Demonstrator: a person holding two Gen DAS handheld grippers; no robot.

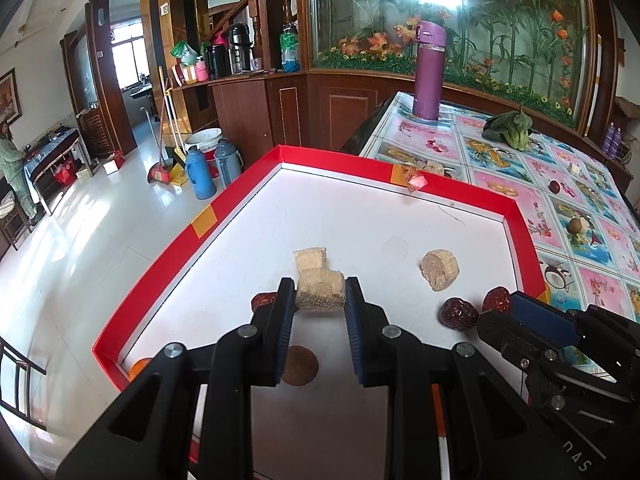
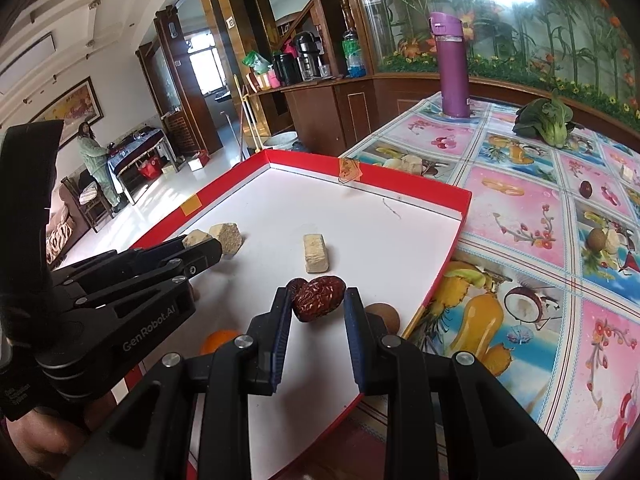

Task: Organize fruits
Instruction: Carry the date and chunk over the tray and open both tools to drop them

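Observation:
A white tray with a red rim (image 1: 488, 200) lies on the table. My left gripper (image 1: 320, 292) is shut on a tan block (image 1: 320, 294), with a second tan block (image 1: 311, 258) just behind it. To the right lies a round tan piece (image 1: 440, 268), then two red dates (image 1: 458, 314). Another date (image 1: 264, 300) peeks out left of the fingers. In the right wrist view my right gripper (image 2: 318, 300) is shut on a red date (image 2: 318, 298), with a second date (image 2: 296, 284) touching it behind. An orange (image 2: 218, 340) and a brown fruit (image 2: 384, 316) lie at the tray's near edge.
Beyond the tray, on the fruit-patterned tablecloth (image 1: 500, 160), stand a purple flask (image 1: 429, 68) and a leafy green vegetable (image 1: 510, 128). A dark round fruit (image 1: 554, 187) and a brown fruit (image 1: 576, 225) lie there too. A person (image 2: 96, 160) stands far off at the left.

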